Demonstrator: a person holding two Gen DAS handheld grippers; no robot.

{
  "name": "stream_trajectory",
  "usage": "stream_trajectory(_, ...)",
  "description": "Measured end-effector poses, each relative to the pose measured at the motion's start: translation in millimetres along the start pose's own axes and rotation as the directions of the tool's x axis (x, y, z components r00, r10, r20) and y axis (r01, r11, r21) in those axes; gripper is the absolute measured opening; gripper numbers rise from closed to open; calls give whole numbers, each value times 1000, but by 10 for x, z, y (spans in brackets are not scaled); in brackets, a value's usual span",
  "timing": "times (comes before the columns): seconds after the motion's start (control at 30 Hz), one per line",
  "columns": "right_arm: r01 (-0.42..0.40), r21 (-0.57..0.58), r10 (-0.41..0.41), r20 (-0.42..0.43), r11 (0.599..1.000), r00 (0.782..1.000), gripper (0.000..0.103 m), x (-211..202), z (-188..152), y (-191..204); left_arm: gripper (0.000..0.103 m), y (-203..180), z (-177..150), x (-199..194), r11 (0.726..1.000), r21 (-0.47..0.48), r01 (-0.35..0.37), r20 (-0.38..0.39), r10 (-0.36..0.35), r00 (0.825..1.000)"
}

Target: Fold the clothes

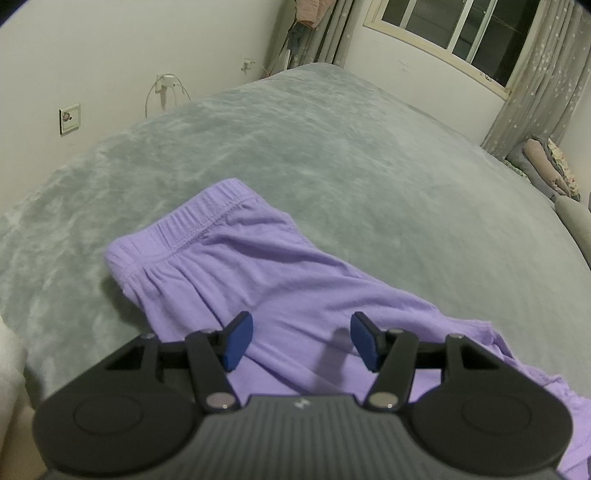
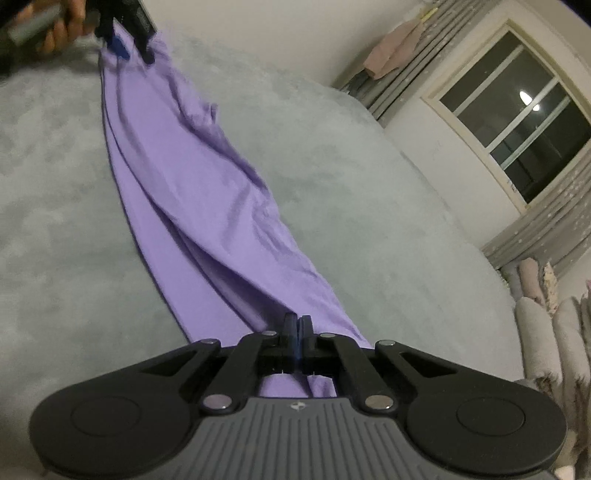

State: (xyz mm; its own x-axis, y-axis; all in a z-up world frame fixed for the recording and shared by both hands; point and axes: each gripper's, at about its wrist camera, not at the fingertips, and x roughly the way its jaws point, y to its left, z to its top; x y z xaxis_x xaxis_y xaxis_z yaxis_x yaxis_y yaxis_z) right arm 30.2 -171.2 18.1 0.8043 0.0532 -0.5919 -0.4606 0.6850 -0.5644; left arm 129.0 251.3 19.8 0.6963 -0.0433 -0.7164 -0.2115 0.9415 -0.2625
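Trousers [image 1: 280, 273]: purple, lying lengthwise on the grey bed [image 1: 332, 147], waistband ahead and left of the left gripper, legs trailing off to its right.
Left gripper [image 1: 301, 341]: spread, hovering just above the cloth near the waist, nothing between its pads.
Right gripper [image 2: 297, 332]: pressed together at the leg end; it looks pinched on the hem, though the fold between the pads is hard to make out.
Person's hand [image 2: 55, 26]: far ahead, holding the other gripper at the waist end.
Risk: a thin pinch may slip when lifted; with the waist unheld, the garment could drag and bunch on the plush cover.
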Motion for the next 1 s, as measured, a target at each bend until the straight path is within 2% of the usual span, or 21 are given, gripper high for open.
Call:
stream_trajectory(0.13,-54,38,53,24,998,998,0,-324,-61,-94,57,3,0,-1,1000,-3,1,1,-1,1000)
stream_trajectory(0.37,-171,-29,167,-113,985,980,0,-214,-159,95,56,-13,-14,1,1000,-1,-6,7,6,1000)
stream_trajectory(0.5,-160,3,160,-89,987,983,0,-188,-179,32,57,-42,-30,4,1000,15,-16,11,16,1000)
stream_trajectory(0.6,-174,69,176,-31,982,984,2,-299,-203,-122,57,-37,-23,7,1000,21,-19,11,19,1000)
stream_trajectory(0.67,-118,131,122,-16,984,992,11,-398,-270,-299,57,-27,-14,10,1000,17,-18,10,18,1000)
stream_trajectory(0.73,-1,140,11,-74,990,997,26,-397,-305,-407,58,-30,-15,8,1000,22,-19,11,19,1000)
stream_trajectory(0.8,96,84,-80,-180,992,980,26,-322,-395,-422,58,-31,-17,7,999,26,-22,13,22,1000)
stream_trajectory(0.87,87,55,-72,-233,995,970,26,-279,-487,-417,58,-35,-18,17,999,30,-25,13,25,1000)
stream_trajectory(0.93,43,57,-29,-223,997,974,25,-267,-519,-388,59,-44,-22,18,999,35,-28,14,27,1000)
stream_trajectory(1.0,43,26,-37,-213,999,976,24,-240,-520,-317,59,-51,-27,17,999,41,-30,16,30,999)
